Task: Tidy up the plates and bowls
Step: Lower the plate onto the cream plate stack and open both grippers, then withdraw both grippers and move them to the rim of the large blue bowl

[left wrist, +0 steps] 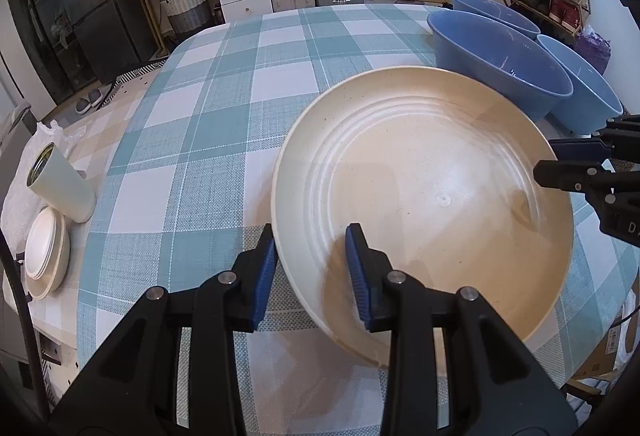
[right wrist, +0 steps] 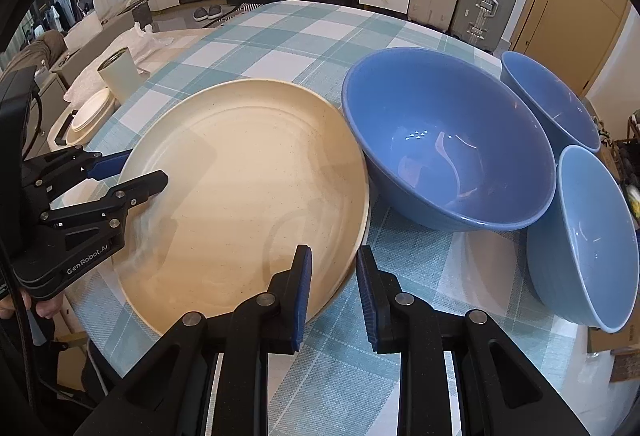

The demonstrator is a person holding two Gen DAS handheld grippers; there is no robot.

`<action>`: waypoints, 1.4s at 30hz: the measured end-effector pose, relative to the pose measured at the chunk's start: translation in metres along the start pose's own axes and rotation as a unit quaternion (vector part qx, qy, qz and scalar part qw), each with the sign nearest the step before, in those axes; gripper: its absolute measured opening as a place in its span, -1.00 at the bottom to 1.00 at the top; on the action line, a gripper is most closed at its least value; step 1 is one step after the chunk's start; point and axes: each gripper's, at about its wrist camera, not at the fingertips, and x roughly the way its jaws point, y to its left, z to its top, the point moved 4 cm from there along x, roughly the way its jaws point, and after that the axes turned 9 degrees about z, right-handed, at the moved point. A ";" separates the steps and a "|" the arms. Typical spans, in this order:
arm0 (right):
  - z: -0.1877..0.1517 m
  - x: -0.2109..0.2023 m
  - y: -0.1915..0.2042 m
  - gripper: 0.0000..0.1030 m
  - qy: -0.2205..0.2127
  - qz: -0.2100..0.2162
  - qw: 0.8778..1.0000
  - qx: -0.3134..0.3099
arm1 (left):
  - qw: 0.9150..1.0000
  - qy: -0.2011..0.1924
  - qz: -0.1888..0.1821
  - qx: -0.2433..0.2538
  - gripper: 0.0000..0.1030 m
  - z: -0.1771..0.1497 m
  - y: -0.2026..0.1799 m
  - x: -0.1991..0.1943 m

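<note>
At six o'clock in each wrist view, both tongs straddle the cream plate's [left wrist: 424, 195] rim: the left tongs [left wrist: 312, 268] and right tongs [right wrist: 334, 288] part open, fingers either side, not clamped. Beyond it at two o'clock, three blue bowls [right wrist: 448, 139] crowd the checked surface [left wrist: 208, 115]; small plates [left wrist: 44, 252] sit at nine.

My claws frame a wide cream plate [right wrist: 248, 195], speckled and ringed, tilted with one edge lifted off the checked cloth. At its two o'clock stands a large blue bowl [right wrist: 448, 139], upright, its wall touching the plate's rim. Two smaller blue bowls [right wrist: 552, 99] [right wrist: 588, 236] lean just beyond, at three o'clock of the large one.
</note>
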 end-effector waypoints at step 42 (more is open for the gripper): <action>-0.009 -0.029 0.008 0.65 -0.034 0.052 0.998 0.007 | 0.994 -0.014 -0.099 -0.035 0.59 0.006 0.004 -0.024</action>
